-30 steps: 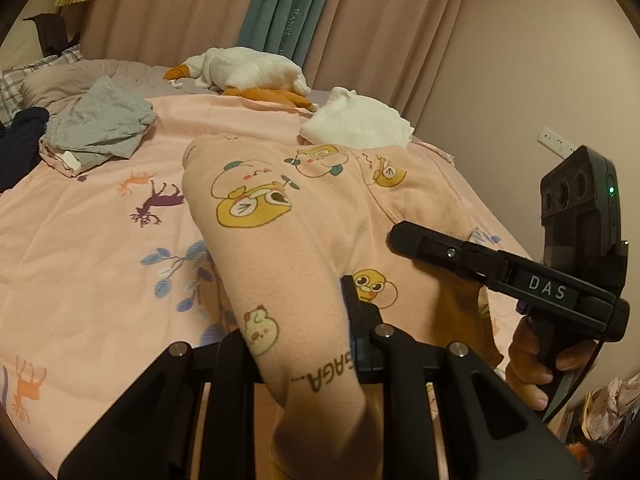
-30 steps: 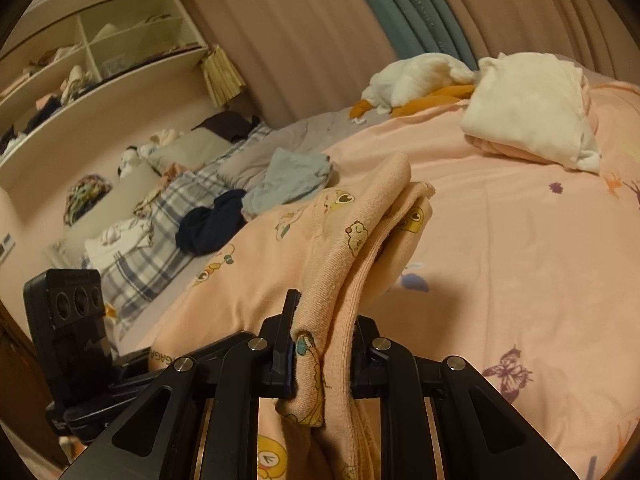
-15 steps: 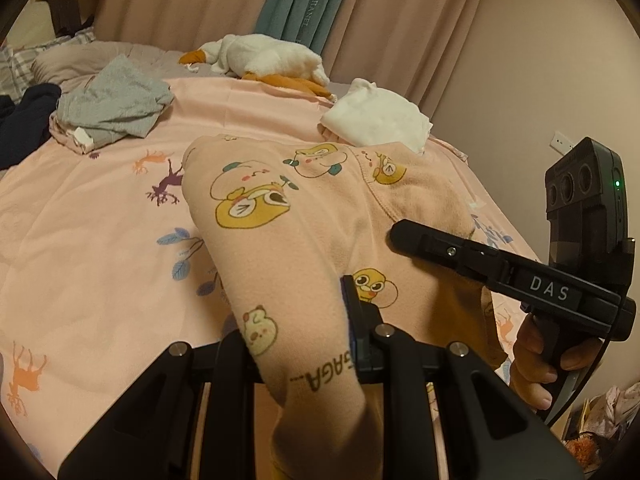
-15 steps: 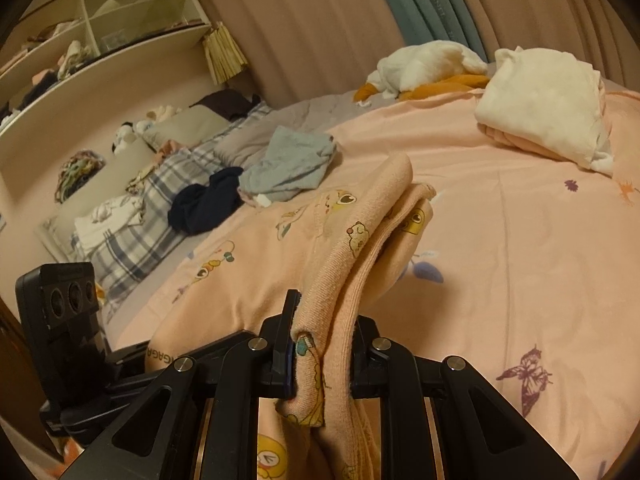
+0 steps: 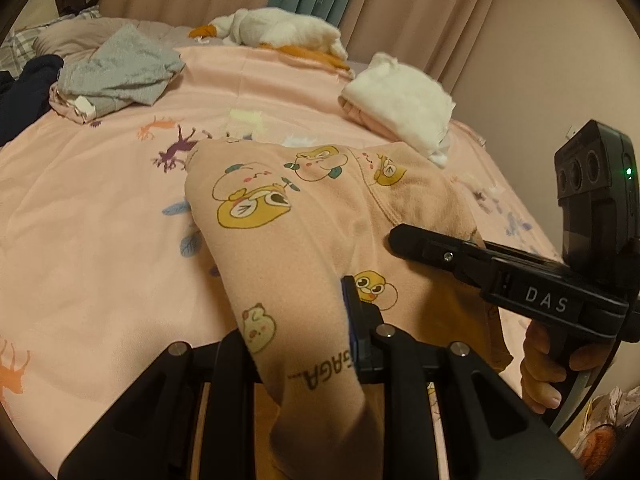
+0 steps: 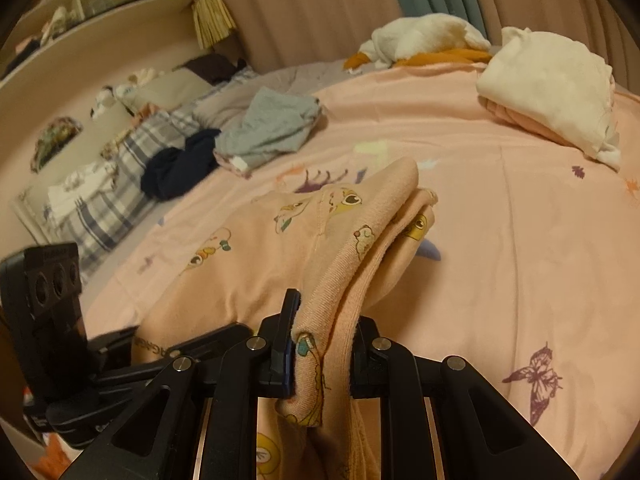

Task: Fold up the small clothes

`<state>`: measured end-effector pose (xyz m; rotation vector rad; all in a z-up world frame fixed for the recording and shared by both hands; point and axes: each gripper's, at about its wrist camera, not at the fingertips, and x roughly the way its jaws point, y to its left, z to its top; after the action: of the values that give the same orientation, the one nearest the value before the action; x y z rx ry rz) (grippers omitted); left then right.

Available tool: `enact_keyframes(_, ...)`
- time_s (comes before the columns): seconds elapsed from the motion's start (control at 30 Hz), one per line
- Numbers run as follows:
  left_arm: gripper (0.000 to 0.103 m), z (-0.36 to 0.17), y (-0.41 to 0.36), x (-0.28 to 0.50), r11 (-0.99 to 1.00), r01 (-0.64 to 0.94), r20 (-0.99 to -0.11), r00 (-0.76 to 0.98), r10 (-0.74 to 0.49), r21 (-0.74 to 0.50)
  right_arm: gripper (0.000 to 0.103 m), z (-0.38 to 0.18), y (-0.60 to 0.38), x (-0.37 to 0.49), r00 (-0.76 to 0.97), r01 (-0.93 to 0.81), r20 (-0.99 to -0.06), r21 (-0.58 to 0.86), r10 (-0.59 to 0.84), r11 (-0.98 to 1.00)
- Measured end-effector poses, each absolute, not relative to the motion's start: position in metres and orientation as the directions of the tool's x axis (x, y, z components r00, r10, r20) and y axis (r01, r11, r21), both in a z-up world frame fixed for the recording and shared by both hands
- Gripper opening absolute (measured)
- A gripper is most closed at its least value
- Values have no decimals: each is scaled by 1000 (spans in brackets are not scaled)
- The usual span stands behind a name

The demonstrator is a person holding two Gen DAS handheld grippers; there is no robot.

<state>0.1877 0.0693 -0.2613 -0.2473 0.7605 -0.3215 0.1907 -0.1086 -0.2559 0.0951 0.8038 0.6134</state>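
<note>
A small peach garment with cartoon animal prints hangs between both grippers above the pink bedsheet. My left gripper is shut on one edge of it, with the cloth draped over the fingers. My right gripper is shut on the folded ribbed edge of the same garment. The right gripper also shows in the left wrist view, held by a hand. The left gripper shows at the lower left of the right wrist view.
A folded white and pink stack lies at the far right of the bed. A grey garment pile and a dark navy item lie at the left. A white and orange plush rests by the curtains. Shelves stand beyond.
Both grippers have moved forward over the bed with the garment still clamped; the piles at the far end appear nearer and lower in view.
</note>
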Motion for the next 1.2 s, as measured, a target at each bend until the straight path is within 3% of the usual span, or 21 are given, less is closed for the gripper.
enact_keyframes(0.13, 33, -280, 75, 197, 943, 120, -705, 637, -313, -311, 20, -275, -104, 202, 486, -439, -706, 311, 514, 843)
enact_keyframes(0.27, 42, -269, 80, 188, 963, 94, -718, 649, -252, -253, 22, -280, -105, 204, 449, -425, -738, 319, 503, 847)
enact_keyframes(0.33, 45, -258, 81, 181, 977, 75, -713, 673, -198, -200, 28, -274, -108, 200, 459, -426, -733, 313, 501, 849)
enact_keyframes(0.53, 44, -235, 96, 163, 991, 13, -665, 740, -100, -134, 43, -255, -128, 189, 568, -378, -702, 240, 429, 894)
enact_keyframes(0.7, 42, -223, 97, 159, 980, 50, -617, 770, -162, -195, 43, -244, -145, 189, 590, -365, -646, 322, 485, 873)
enact_keyframes(0.77, 41, -229, 88, 165, 975, 82, -643, 740, -198, -207, 37, -246, -142, 189, 565, -387, -648, 338, 511, 858)
enact_keyframes(0.8, 41, -233, 83, 167, 974, 93, -651, 729, -210, -209, 26, -248, -139, 191, 538, -409, -647, 361, 541, 838)
enact_keyframes(0.83, 38, -238, 80, 170, 974, 97, -662, 719, -211, -205, 22, -250, -135, 191, 510, -425, -648, 382, 565, 821)
enact_keyframes(0.93, 34, -260, 77, 178, 982, 59, -722, 670, -173, -181, 22, -260, -121, 193, 454, -453, -678, 383, 578, 805)
enact_keyframes(1.03, 34, -272, 81, 177, 985, 42, -741, 653, -155, -168, 21, -278, -113, 197, 429, -437, -757, 304, 493, 847)
enact_keyframes(1.1, 34, -278, 83, 174, 984, 40, -744, 650, -157, -173, 14, -296, -114, 204, 372, -408, -802, 311, 467, 859)
enact_keyframes(1.13, 36, -282, 85, 173, 984, 40, -748, 644, -159, -175, 3, -302, -115, 207, 372, -397, -811, 299, 451, 867)
enact_keyframes(1.2, 39, -288, 87, 174, 983, 30, -758, 633, -158, -179, 1, -305, -120, 208, 372, -392, -805, 315, 462, 865)
